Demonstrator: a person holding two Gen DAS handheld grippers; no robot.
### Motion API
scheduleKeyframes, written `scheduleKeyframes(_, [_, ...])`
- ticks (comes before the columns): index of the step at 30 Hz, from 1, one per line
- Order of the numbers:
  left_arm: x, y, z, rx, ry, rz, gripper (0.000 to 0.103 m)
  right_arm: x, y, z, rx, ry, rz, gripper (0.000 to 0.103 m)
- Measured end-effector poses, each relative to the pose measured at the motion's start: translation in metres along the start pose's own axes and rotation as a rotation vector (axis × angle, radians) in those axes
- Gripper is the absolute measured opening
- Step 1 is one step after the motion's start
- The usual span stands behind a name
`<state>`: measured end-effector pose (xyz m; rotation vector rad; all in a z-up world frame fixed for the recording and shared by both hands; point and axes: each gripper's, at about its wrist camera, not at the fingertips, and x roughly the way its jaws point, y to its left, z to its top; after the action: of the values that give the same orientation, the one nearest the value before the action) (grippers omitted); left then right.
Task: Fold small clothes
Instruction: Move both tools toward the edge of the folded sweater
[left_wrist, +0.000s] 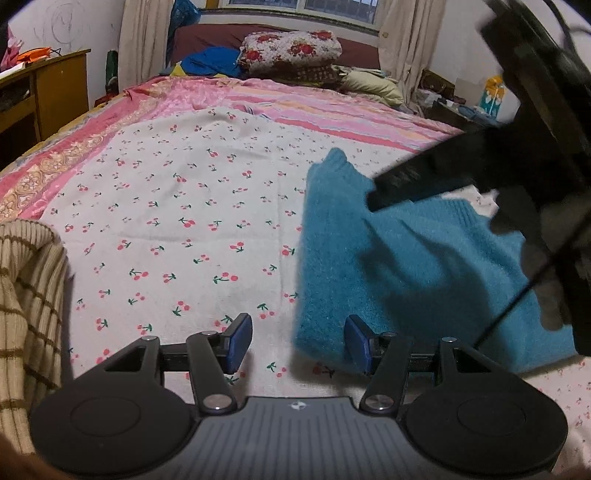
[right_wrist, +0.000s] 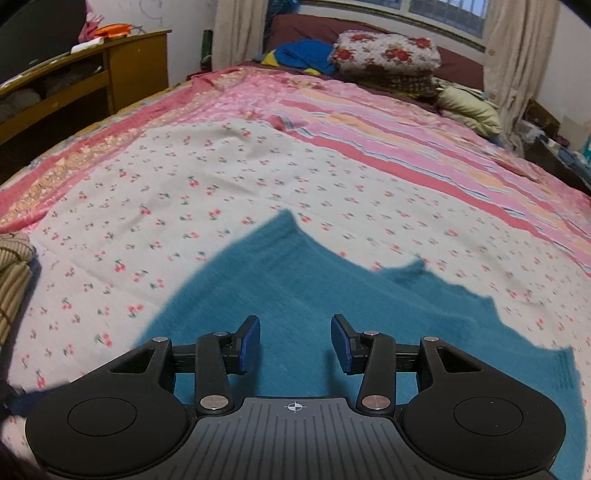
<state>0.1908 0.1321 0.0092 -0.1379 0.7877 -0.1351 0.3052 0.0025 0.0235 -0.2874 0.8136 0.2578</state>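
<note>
A teal fuzzy sweater (left_wrist: 399, 266) lies flat on the cherry-print sheet (left_wrist: 177, 221); it also shows in the right wrist view (right_wrist: 295, 295). My left gripper (left_wrist: 298, 343) is open and empty, just above the sheet at the sweater's near left edge. My right gripper (right_wrist: 295, 343) is open and empty, hovering over the sweater's middle. In the left wrist view the right gripper's black body (left_wrist: 517, 166) hangs over the sweater's right part and hides it.
A beige striped knit garment (left_wrist: 26, 314) lies at the left edge of the sheet (right_wrist: 11, 273). A pink striped bedspread (right_wrist: 406, 122), folded floral quilt (right_wrist: 384, 55) and pillows sit at the far end. A wooden cabinet (right_wrist: 92, 74) stands left of the bed.
</note>
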Motion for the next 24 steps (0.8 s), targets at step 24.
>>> scheduleKeyframes(24, [0.010, -0.006, -0.003, 0.046, 0.013, -0.001, 0.062, 0.033, 0.036, 0.023, -0.113, 0.109, -0.031, 0.060])
